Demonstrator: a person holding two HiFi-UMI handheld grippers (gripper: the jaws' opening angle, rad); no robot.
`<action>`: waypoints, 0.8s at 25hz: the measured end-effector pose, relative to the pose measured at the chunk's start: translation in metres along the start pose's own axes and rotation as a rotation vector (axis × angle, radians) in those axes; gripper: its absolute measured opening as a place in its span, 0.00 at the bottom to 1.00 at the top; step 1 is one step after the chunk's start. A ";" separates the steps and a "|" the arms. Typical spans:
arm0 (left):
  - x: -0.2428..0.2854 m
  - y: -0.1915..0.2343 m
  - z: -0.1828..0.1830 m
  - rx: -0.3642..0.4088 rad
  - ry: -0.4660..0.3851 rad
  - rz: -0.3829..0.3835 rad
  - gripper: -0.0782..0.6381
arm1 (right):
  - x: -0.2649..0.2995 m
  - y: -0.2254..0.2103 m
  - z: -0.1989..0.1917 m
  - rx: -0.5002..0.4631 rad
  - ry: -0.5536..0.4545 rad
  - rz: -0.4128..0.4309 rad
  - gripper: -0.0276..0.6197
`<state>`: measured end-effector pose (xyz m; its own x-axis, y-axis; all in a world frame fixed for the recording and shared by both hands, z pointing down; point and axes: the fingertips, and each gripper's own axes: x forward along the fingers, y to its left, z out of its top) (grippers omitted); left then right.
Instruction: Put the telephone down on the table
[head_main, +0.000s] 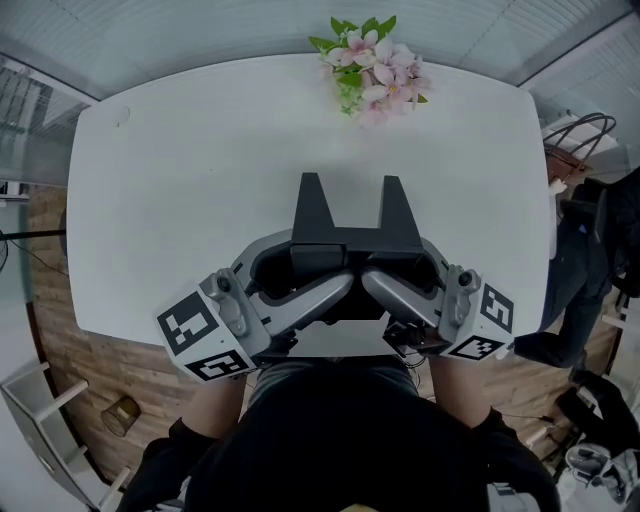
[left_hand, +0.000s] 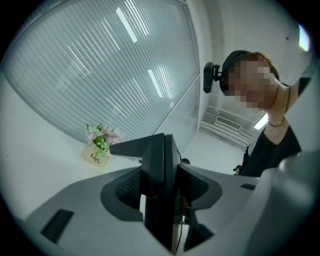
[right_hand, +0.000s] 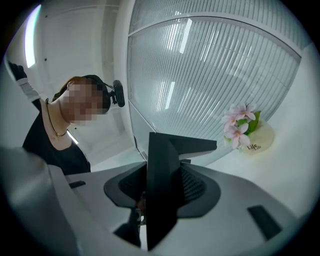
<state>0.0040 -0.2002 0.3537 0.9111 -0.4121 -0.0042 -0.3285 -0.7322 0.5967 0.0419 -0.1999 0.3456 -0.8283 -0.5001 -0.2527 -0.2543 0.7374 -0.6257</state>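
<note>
The black telephone (head_main: 352, 238) hangs just above the near part of the white table (head_main: 180, 190), its two stand prongs pointing toward the far side. My left gripper (head_main: 318, 260) is shut on its left end and my right gripper (head_main: 398, 262) on its right end. In the left gripper view the telephone (left_hand: 159, 185) stands edge-on as a dark slab, pinched between the grey fingers (left_hand: 90, 210). The right gripper view shows the same slab (right_hand: 161, 185) pinched between that gripper's fingers (right_hand: 235, 210). Whether the telephone's underside touches the table is hidden.
A small vase of pink flowers (head_main: 375, 65) stands at the table's far edge, also seen as the vase (left_hand: 99, 145) and the flowers (right_hand: 242, 126) in the gripper views. A bag (head_main: 578, 150) and dark clothing lie off the right edge. The person's torso (head_main: 340, 440) is against the near edge.
</note>
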 end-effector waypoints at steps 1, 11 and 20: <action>0.000 0.002 -0.002 -0.006 0.001 0.003 0.42 | 0.000 -0.001 -0.002 0.005 0.002 -0.002 0.32; 0.000 0.022 -0.023 -0.062 0.030 0.022 0.42 | -0.004 -0.023 -0.022 0.061 0.010 -0.032 0.32; -0.002 0.033 -0.035 -0.112 0.037 0.035 0.42 | -0.006 -0.034 -0.035 0.105 0.032 -0.061 0.32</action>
<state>0.0003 -0.2047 0.4009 0.9089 -0.4144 0.0467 -0.3322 -0.6518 0.6817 0.0379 -0.2061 0.3938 -0.8290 -0.5263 -0.1891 -0.2524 0.6539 -0.7133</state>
